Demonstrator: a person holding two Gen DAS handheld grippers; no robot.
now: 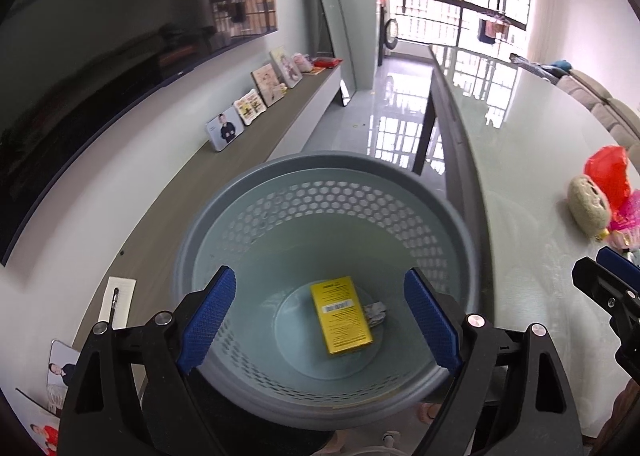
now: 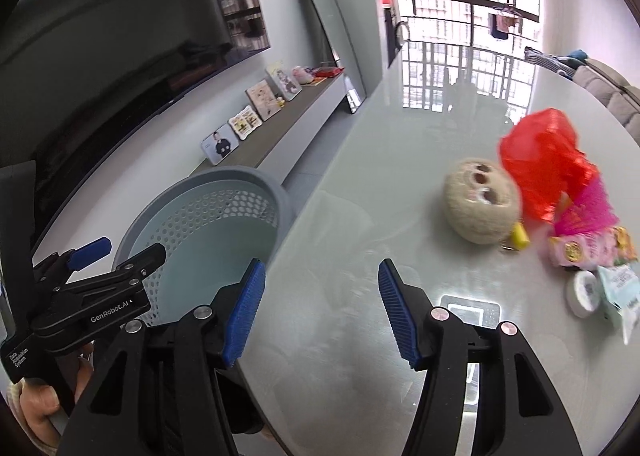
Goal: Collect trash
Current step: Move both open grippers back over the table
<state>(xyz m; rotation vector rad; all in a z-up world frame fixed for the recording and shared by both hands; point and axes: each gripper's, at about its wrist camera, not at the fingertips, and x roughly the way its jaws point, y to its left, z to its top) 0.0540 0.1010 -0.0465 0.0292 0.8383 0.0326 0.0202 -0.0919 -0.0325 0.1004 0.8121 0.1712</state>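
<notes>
The left tongs (image 1: 320, 312) hung released over the grey bin (image 1: 256, 224), their blue pads wide apart with nothing between them. Straight below them, on the bin's floor, lay a yellow box (image 1: 340, 320); just to its right a crumpled grey scrap (image 1: 374, 314) showed, partly hidden behind the box and too small to make out.

The right tongs (image 2: 322, 308) were also unclenched and empty, above bare table (image 2: 400, 128). Ahead of them and to the right sat a pale round thing (image 2: 480, 204) with two dark holes, blurred, touching a red plastic bag (image 2: 548, 164). Right of the tongs lay a heap of pink wrappers (image 2: 588, 244) and a pale packet (image 2: 622, 292), smeared and cut off by the picture's edge. To their left stood the bin, its rim partly covered by the left tongs, whose handle a hand (image 2: 40, 408) gripped, mostly out of view.
</notes>
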